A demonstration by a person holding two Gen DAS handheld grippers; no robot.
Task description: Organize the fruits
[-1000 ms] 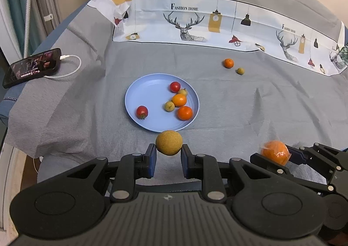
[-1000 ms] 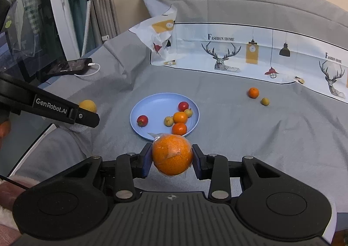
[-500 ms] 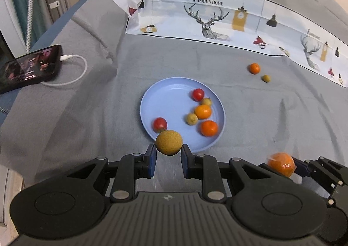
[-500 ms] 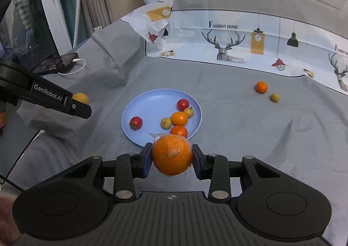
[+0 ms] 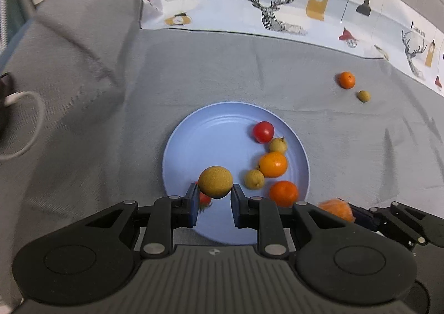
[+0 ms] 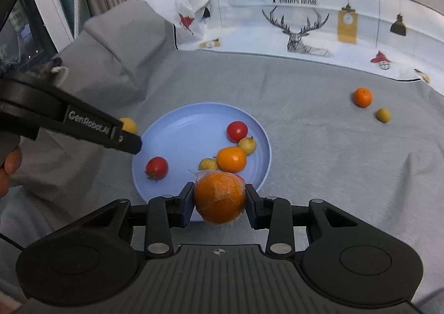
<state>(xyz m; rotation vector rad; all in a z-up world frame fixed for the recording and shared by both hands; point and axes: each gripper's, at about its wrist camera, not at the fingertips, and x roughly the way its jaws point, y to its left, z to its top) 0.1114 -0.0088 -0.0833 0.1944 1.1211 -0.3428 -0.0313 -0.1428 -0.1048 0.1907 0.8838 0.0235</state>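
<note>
Fruits on blue plate (image 6: 155, 130): six counted, two red, two orange, two yellowish. Two more lay apart on grey cloth (image 5: 97, 108). My left jaws (image 5: 213, 197) clenched one tan fruit (image 5: 216, 182); right jaws (image 6: 219, 203) gripped one wrapped orange (image 6: 219, 196), both over the plate's near edge.

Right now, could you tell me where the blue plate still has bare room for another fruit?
The blue plate is bare across its far-left half, bordered by the red tomato in front and the other tomato to the right. The right side is crowded with small fruits.
</note>
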